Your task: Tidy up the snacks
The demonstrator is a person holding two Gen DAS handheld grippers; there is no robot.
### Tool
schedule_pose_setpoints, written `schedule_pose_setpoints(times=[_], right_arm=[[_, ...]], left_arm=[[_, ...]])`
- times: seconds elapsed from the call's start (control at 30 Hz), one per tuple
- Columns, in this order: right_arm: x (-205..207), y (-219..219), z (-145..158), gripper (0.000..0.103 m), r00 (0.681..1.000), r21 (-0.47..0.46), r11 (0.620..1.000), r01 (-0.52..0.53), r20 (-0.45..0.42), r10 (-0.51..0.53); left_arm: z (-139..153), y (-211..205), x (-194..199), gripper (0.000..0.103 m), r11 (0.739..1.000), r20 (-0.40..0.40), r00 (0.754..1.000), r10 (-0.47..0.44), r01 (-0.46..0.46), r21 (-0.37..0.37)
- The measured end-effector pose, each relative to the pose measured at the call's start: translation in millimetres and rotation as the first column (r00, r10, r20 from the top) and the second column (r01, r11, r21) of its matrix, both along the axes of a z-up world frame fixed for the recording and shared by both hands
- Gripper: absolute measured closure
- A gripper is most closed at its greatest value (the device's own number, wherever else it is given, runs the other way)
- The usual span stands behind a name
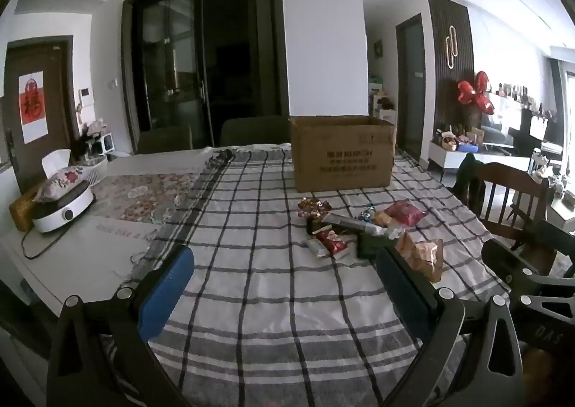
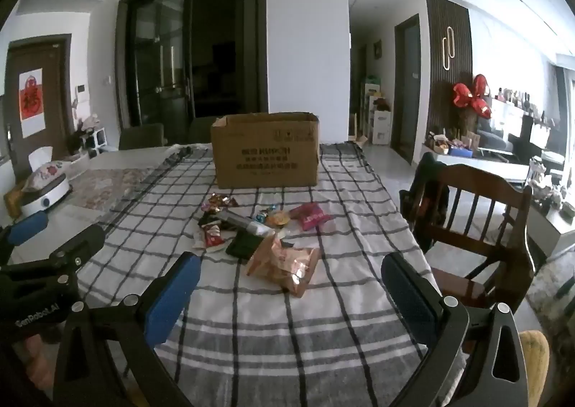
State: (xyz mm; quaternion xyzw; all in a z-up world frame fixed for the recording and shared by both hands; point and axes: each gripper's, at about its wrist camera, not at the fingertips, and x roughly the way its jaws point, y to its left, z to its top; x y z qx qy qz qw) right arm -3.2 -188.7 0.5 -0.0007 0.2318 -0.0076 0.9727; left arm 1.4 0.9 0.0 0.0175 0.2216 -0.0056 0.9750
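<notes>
At the far left of the table sits a white round appliance (image 1: 64,207) with a floral cloth draped on it, well apart from the snacks and out of the working lane, so it plays no part here. Next comes the left gripper (image 1: 284,277), hovering low over the near part of the checked tablecloth (image 1: 251,299) with its blue pads spread wide and nothing between them (ready to take a packet, by the look of it, rather than carrying one).

The snacks themselves lie in a loose heap (image 2: 251,227) in the middle of the cloth, right of the left gripper's lane: a red packet (image 1: 330,241) on the heap's left, a dark flat packet (image 2: 244,243) in the middle, a pink packet (image 2: 311,216) on the far right, and a crinkled copper-coloured bag (image 2: 284,263) nearest the viewer. Beyond them, at the far end, stands an open cardboard box (image 2: 266,151), top flaps open, the likely place for the snacks, which would explain its spot just behind the pile.

The right gripper (image 2: 291,279) is also released and empty, its fingers framing the copper-coloured bag from the near side without touching it. At the far right, a wooden chair (image 2: 478,213) stands beside the table edge.
</notes>
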Motion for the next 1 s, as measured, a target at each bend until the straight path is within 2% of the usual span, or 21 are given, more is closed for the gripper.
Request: schedule_pose_setpoints(times=[0.17, 1.0], right_arm=[[-1, -2, -1, 0.001, 1.000, 0.012, 1.000, 0.002, 0.007, -0.002], [-1, -3, 1, 0.001, 1.000, 0.029, 1.000, 0.006, 0.009, -0.007]], left_arm=[[1, -1, -5, 0.000, 1.000, 0.026, 1.000, -0.010, 0.009, 0.010], [4, -4, -5, 0.000, 1.000, 0.025, 1.000, -0.010, 0.009, 0.022]])
